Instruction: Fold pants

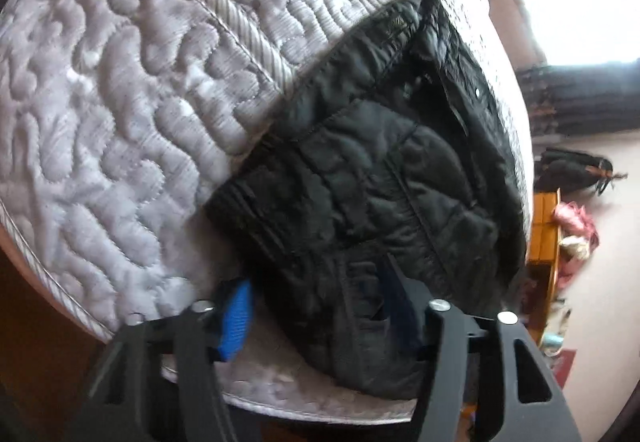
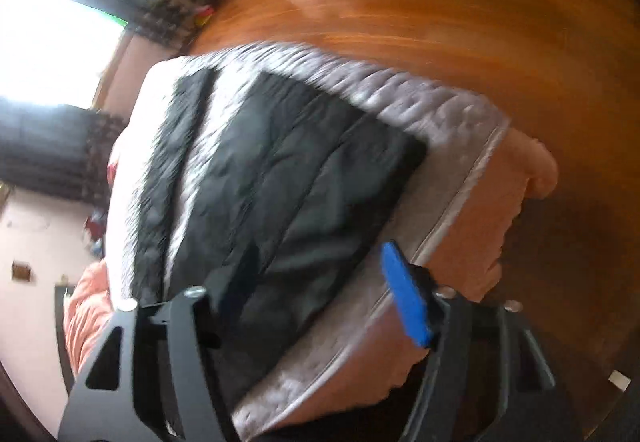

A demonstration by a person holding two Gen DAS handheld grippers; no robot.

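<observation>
The black quilted pants (image 1: 372, 178) lie on the mattress (image 1: 120, 102), near its edge, partly folded. They look soft, puffy and light, with a slick shell likely to slide; the hem or waistband edge seems the best hold. One pair, one mattress, two grippers. The left gripper (image 1: 316, 306) spreads around the near cloth, not clamped. The right gripper (image 2: 308, 306) hangs released above the mattress edge.
</observation>
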